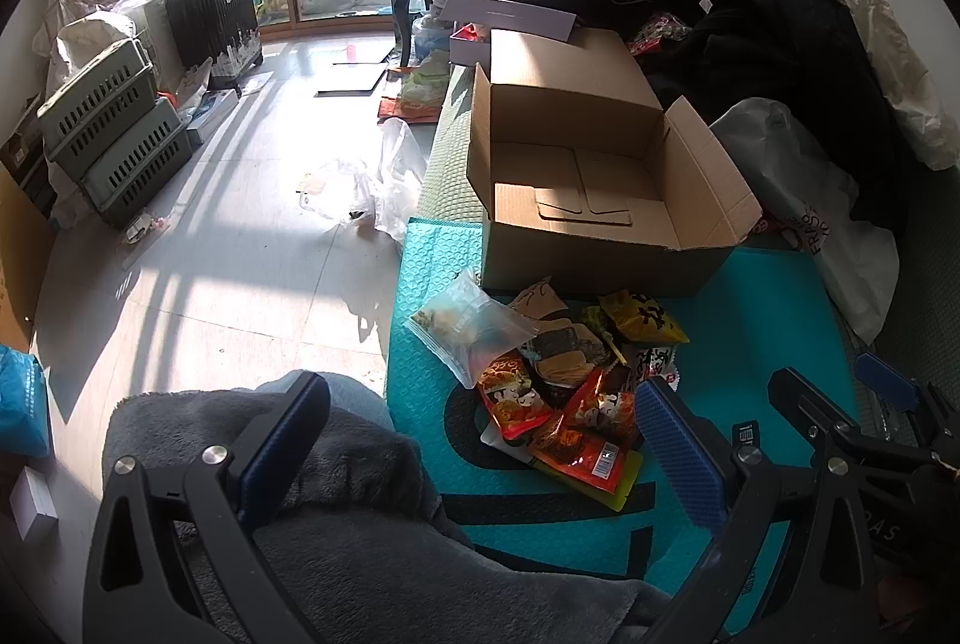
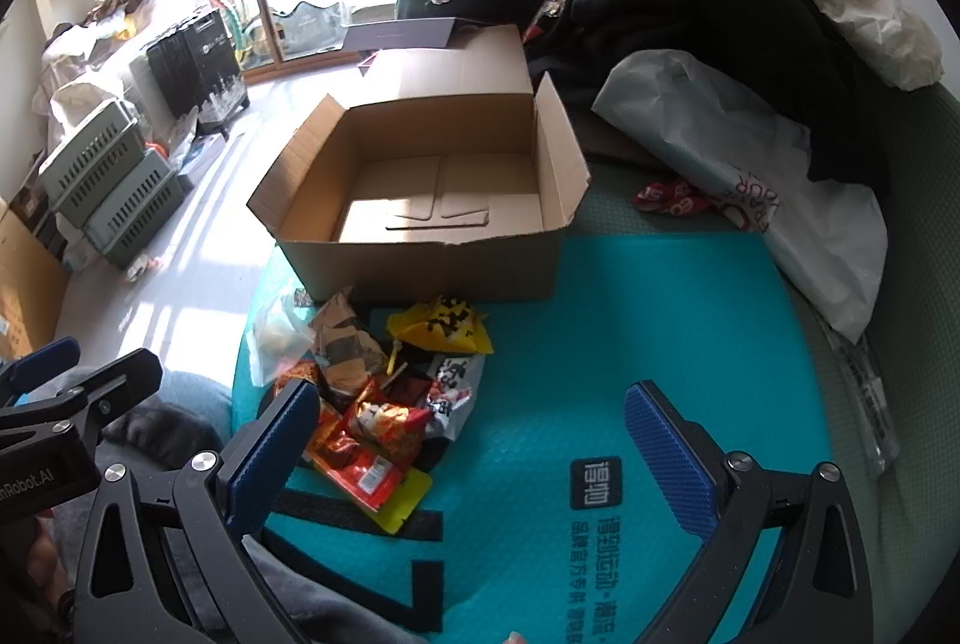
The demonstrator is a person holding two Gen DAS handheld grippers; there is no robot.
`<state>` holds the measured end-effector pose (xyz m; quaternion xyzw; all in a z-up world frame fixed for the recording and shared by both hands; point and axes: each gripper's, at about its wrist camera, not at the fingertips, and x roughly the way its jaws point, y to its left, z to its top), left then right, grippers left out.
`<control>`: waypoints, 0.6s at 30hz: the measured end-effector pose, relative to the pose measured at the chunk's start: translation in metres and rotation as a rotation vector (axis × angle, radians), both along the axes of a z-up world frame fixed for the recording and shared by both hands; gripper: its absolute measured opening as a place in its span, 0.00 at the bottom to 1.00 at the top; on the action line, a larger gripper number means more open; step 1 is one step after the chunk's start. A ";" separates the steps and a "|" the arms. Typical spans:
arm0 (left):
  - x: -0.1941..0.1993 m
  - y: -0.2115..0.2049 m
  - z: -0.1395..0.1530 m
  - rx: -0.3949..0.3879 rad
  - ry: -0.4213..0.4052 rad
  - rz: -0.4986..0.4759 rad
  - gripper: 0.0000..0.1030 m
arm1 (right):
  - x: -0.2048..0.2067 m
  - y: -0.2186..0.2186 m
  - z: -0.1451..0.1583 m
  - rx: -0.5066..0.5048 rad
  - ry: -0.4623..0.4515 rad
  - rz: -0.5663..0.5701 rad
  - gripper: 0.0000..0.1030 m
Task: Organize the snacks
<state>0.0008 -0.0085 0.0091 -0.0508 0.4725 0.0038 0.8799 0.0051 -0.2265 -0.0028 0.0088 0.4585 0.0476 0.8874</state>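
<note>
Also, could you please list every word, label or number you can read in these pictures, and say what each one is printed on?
"得物" stands in a dark square on the teal mailer bag.
"nRobot.AI", cut off at the frame edge, is on the left gripper body.
"FRAS", partly read, in red letters on the white plastic bag.
The line of Chinese print under the mailer's logo is too distorted to read.
Snack packet lettering and the barcode label are too small to read.

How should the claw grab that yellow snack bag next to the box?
Pinch the yellow snack bag by its crumpled upper edge, coming from above. It lies nearly flat on the teal mat, and the cardboard box blocks the far side.
</note>
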 end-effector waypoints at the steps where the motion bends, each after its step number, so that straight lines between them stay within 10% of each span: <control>1: 0.000 0.000 0.000 0.000 0.001 0.000 1.00 | 0.000 0.000 0.000 0.000 0.000 0.000 1.00; 18: -0.001 0.002 -0.001 -0.008 0.007 0.005 1.00 | -0.001 0.001 -0.001 0.000 0.002 0.001 1.00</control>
